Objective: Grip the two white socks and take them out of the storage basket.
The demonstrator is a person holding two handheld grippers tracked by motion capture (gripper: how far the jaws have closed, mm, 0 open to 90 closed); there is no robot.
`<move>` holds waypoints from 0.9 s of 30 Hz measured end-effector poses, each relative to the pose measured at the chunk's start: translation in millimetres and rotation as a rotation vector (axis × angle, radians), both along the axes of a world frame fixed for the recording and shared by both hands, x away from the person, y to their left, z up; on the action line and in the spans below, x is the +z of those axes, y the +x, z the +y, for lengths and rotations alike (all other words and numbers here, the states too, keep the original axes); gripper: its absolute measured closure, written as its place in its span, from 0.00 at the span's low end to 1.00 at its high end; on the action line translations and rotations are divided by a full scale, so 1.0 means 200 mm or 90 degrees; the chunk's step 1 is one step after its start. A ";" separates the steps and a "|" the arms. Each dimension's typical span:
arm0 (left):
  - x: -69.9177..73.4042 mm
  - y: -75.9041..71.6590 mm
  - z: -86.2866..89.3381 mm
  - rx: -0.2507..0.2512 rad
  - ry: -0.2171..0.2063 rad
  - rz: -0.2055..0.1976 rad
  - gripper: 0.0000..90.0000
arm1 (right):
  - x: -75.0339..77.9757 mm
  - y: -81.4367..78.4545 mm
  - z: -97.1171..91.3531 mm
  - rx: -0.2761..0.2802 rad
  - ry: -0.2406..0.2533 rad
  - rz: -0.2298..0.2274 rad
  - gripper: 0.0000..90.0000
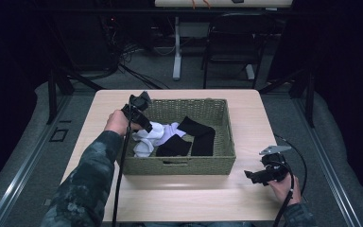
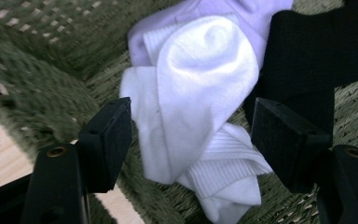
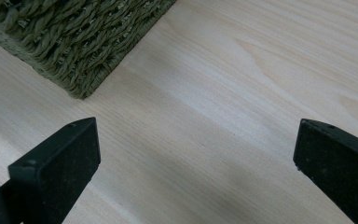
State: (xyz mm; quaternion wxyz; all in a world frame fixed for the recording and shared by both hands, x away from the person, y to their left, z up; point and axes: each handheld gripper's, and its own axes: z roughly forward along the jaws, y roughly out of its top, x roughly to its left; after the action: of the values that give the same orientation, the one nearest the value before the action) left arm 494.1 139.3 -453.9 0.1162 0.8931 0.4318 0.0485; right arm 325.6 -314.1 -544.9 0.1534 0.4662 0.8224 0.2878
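Camouflage sleeves enter the high view from below. Left tool [image 1: 144,124] dips into the woven basket [image 1: 179,165], over the white socks [image 1: 149,137]; black socks [image 1: 196,137] lie just beside them. Right tool [image 1: 257,177] rests on the pale surface [image 1: 246,113], well apart from the basket.

From the left gripper view, two black jaws stand apart, straddling the white socks [image 2: 200,93] without pressing them (light, soft and limp, likely to sag, so a pinch across the bunched ribbed folds looks best). Black socks [image 2: 307,60] touch their far edge.

From the right gripper view, jaws gape wide over the bare surface [image 3: 242,93], a basket corner [image 3: 74,42] ahead.
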 end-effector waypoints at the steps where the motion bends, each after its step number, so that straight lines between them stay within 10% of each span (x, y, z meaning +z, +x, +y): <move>1: -0.01 0.00 -0.01 -0.001 0.004 0.003 0.34 | 0.00 0.00 0.00 0.000 0.000 0.000 0.00; 14: -0.11 0.01 -0.03 0.006 0.036 0.041 0.50 | 0.00 0.00 0.00 0.003 0.002 0.001 0.00; 27: -0.14 -0.02 -0.03 -0.004 0.033 0.055 0.93 | 0.00 0.00 0.01 0.004 0.002 0.001 0.00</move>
State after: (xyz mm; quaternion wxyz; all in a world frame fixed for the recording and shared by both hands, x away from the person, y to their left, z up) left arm 489.3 134.0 -481.2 0.0743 0.8986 0.4320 0.0204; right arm 325.9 -312.9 -544.6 0.1513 0.4642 0.8234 0.2893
